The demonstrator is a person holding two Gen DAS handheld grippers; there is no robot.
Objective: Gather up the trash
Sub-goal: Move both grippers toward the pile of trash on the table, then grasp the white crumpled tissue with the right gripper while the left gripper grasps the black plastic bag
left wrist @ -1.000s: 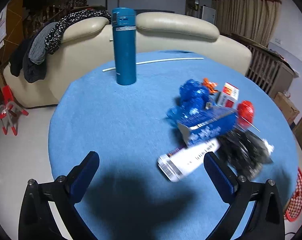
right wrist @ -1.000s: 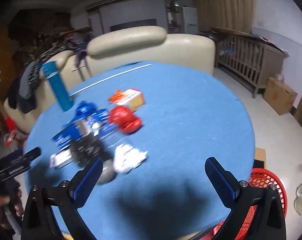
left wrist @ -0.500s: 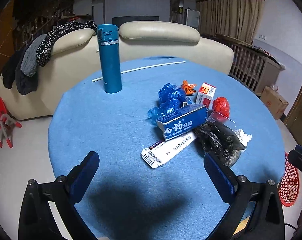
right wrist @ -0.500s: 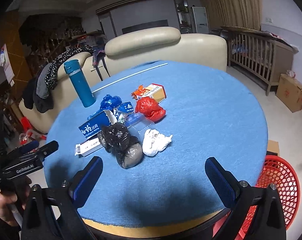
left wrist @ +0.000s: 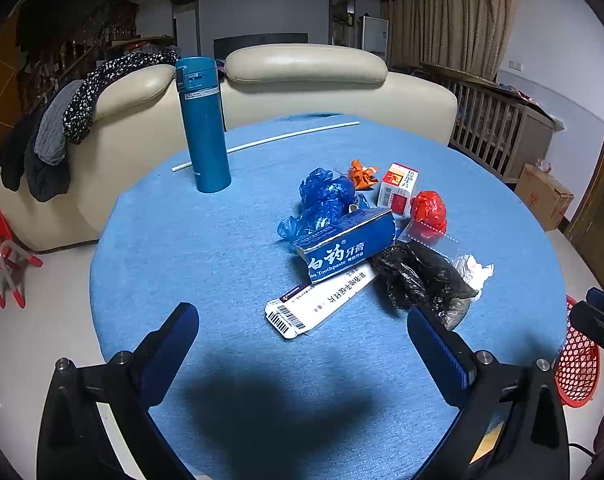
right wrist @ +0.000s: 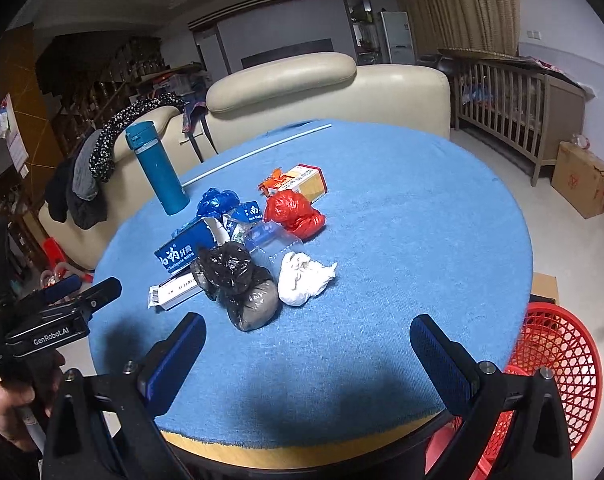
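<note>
A heap of trash lies on the round blue table point(left wrist: 205, 248): a blue toothpaste box point(left wrist: 348, 246), a white flat box point(left wrist: 322, 300), a black bag point(left wrist: 418, 280), a blue bag point(left wrist: 322, 200), a red bag point(left wrist: 428, 212), a red-white carton point(left wrist: 398, 188) and white tissue point(right wrist: 304, 276). A red mesh basket point(right wrist: 550, 364) stands on the floor at the table's right. My left gripper point(left wrist: 302, 340) is open and empty, just short of the white box. My right gripper point(right wrist: 308, 348) is open and empty, short of the black bag point(right wrist: 237, 280).
A teal flask point(left wrist: 203, 124) stands upright at the table's back left, with a thin white rod point(left wrist: 269, 142) behind it. A cream sofa point(left wrist: 302, 80) with draped clothes is beyond the table. A cardboard box point(right wrist: 582, 180) sits on the floor at right.
Both grippers have pulled back and steadied; the trash heap now sits more central in both views. Both stay open and empty.
</note>
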